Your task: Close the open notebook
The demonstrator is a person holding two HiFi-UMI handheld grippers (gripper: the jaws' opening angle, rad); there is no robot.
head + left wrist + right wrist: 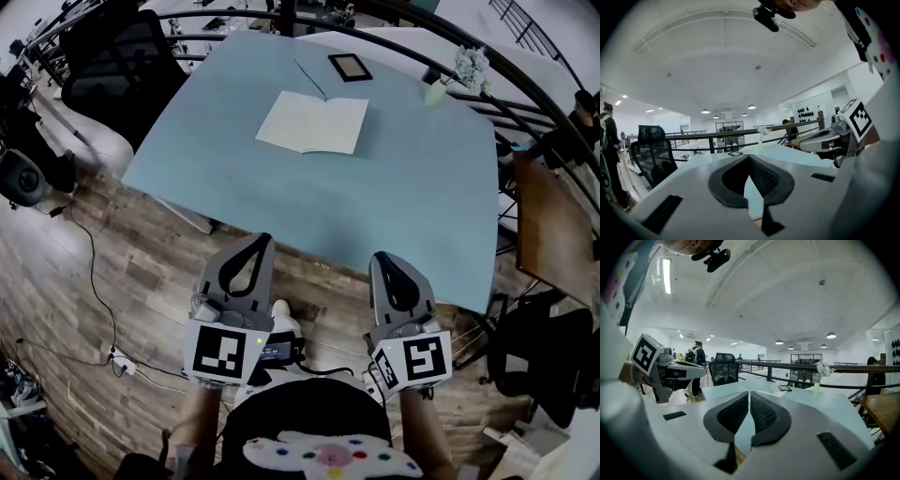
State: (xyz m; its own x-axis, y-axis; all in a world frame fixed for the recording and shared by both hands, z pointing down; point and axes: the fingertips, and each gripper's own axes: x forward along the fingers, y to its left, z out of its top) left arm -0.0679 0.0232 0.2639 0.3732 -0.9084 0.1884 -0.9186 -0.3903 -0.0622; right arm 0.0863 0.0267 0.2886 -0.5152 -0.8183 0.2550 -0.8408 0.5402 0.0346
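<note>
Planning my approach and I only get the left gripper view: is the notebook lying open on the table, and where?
Observer: Yes. The head view shows the notebook lying open and flat on the blue table, ahead and between the two tools.
Operator: Are the tools over it?
Observer: No. The left tool and the right tool are by the table's near edge, well short of the notebook.
Operator: Is the right tool open?
Observer: No. The right gripper view shows its jaws together with nothing between them.
</note>
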